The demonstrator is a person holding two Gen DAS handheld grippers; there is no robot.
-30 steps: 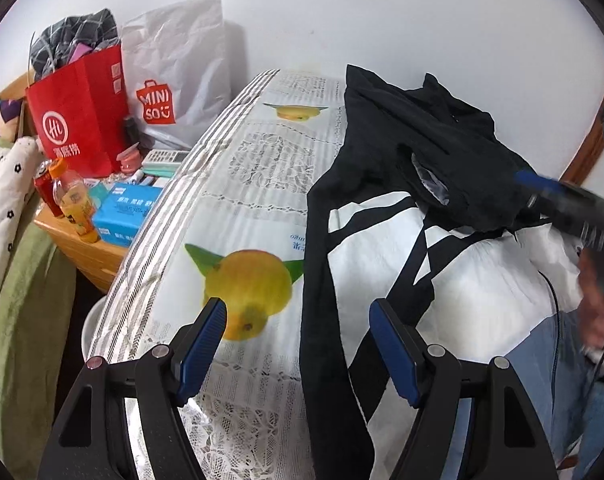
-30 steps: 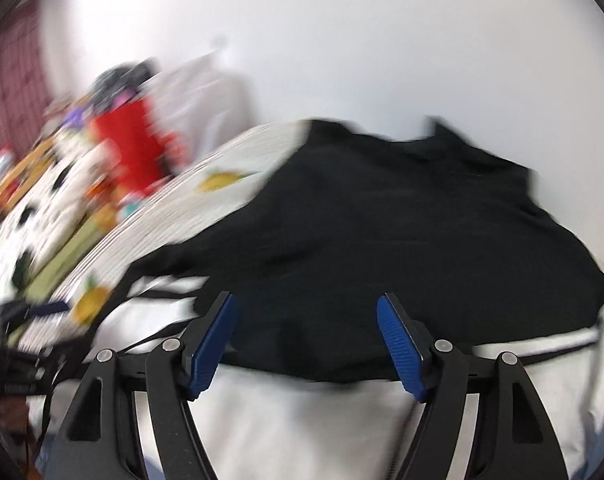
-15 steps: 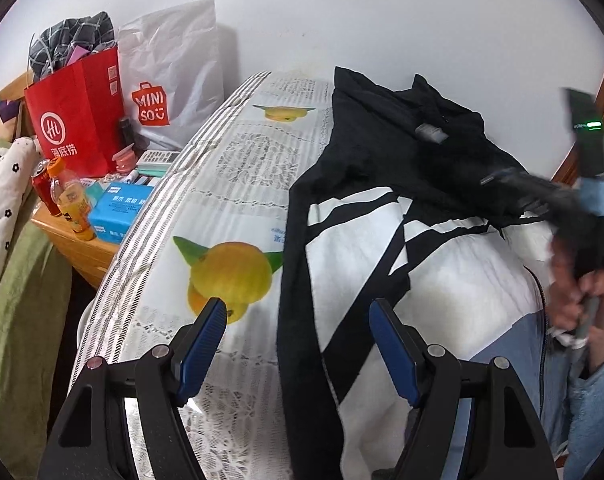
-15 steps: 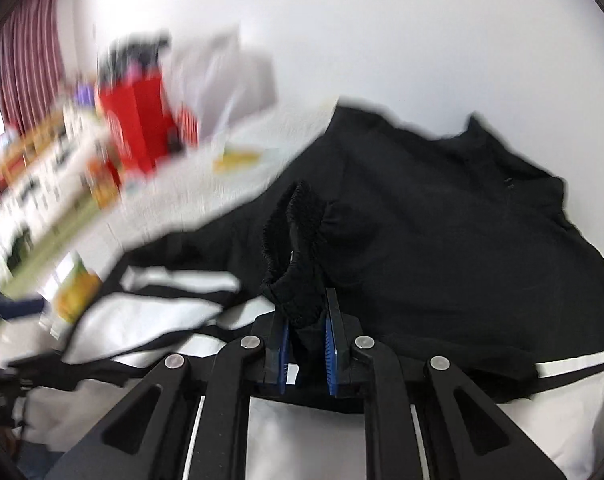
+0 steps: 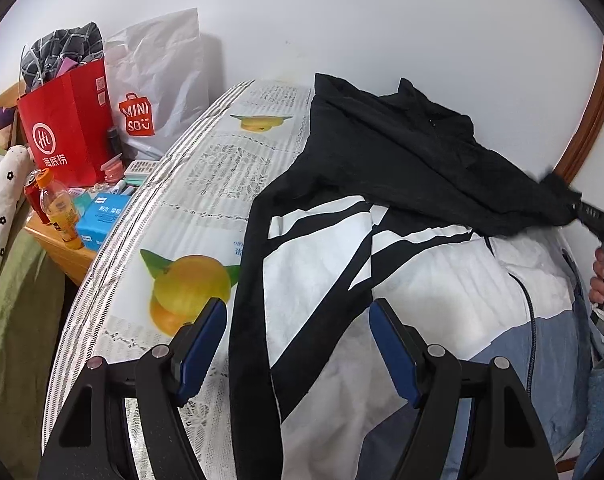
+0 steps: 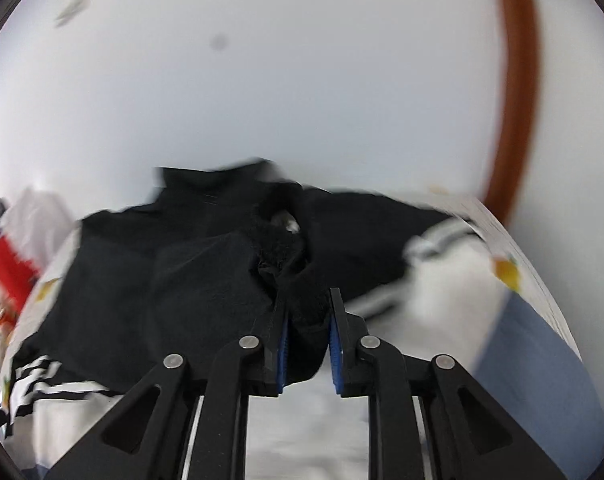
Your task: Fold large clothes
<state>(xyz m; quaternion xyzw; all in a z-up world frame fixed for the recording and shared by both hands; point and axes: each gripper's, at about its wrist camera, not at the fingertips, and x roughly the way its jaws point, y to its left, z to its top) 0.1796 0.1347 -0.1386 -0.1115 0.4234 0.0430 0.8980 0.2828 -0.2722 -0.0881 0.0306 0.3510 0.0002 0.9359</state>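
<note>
Covering the fruit-print tablecloth [image 5: 205,208] below a white wall [image 5: 342,20]: jacket [image 5: 402,160].

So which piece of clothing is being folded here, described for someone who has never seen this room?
Start at the bed with the lemon-print cover along the white wall. Spread over its right half lies a large jacket, black across the shoulders and sleeves, white with black stripes lower down, pale blue at the hem. The right gripper pinches its black sleeve cuff; nothing else on the bed is clothing.
</note>
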